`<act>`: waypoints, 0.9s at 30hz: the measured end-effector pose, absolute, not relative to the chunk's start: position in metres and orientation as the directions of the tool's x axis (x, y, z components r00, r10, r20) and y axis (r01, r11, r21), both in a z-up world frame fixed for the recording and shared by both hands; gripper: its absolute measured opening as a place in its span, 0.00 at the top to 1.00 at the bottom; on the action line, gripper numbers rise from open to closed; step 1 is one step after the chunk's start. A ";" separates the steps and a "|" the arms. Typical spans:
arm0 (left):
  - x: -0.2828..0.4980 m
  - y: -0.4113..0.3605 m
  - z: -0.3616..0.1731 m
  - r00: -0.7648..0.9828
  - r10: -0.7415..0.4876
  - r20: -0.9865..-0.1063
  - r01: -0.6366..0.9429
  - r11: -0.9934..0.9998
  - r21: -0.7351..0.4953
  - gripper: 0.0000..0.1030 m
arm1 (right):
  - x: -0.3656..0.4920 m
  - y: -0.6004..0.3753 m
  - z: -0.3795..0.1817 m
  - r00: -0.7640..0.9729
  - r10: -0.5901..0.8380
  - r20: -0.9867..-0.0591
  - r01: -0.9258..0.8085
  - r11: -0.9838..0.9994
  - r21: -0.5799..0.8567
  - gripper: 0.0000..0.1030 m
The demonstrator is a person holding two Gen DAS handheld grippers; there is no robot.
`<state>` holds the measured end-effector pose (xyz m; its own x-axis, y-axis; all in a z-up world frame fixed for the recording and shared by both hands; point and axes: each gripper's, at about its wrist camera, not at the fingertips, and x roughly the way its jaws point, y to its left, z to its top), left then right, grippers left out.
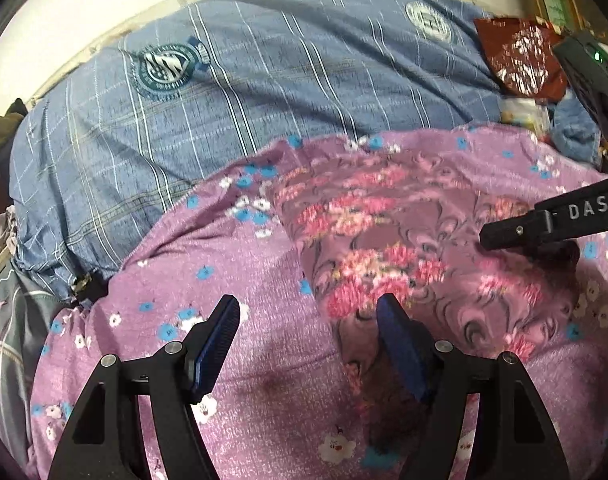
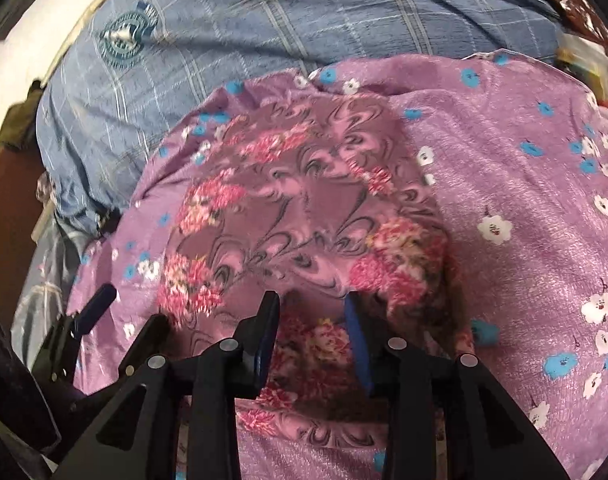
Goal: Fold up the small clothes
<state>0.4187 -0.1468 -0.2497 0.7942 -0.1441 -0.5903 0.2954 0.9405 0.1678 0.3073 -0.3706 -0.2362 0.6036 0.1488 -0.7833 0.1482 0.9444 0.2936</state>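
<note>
While the left wrist view looks down over a bed, the left gripper (image 1: 308,312) fills the lower middle of the frame with its jaws wide apart and nothing between them. Its right finger stands at the near edge of the small garment (image 1: 384,248), a mauve piece with pink flower clusters that lies right of centre on a lilac blanket (image 1: 232,272) dotted with blue and white blossoms. That wide, empty stance suits a gripper waiting to take the near edge, I judge. From the right edge of the frame a finger of the right gripper (image 1: 544,224) reaches in above the garment's right side. A blue checked quilt (image 1: 224,100) covers the upper half, and a red packet (image 1: 520,56) sits upper right.

Seen from the right wrist view, the right gripper (image 2: 312,308) is at the lower middle, jaws partly open, the garment (image 2: 296,208) lying under and beyond them; its pads do not appear to pinch the cloth, though blur leaves that uncertain. The left gripper (image 2: 100,300) shows at the lower left over the blanket (image 2: 504,184). Both hover by the near edge, likely to lift it for a fold.
</note>
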 end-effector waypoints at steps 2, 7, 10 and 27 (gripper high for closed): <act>0.416 -0.144 -0.246 0.809 -0.149 -0.568 0.286 0.945 0.158 0.31 | 0.306 -0.375 -0.230 0.644 0.122 -0.756 0.161 0.944 0.289 0.64; 0.410 -0.136 -0.241 0.846 -0.141 -0.513 0.242 0.961 0.135 0.31 | 0.303 -0.379 -0.213 0.731 0.029 -0.681 0.181 0.955 0.235 0.63; 0.408 -0.131 -0.240 0.858 -0.136 -0.495 0.221 0.968 0.117 0.31 | 0.305 -0.380 -0.210 0.746 0.032 -0.665 0.182 0.951 0.250 0.63; 0.413 -0.117 -0.236 0.867 -0.118 -0.483 0.179 0.980 0.082 0.31 | 0.312 -0.354 -0.212 0.749 0.084 -0.657 0.116 0.960 0.255 0.63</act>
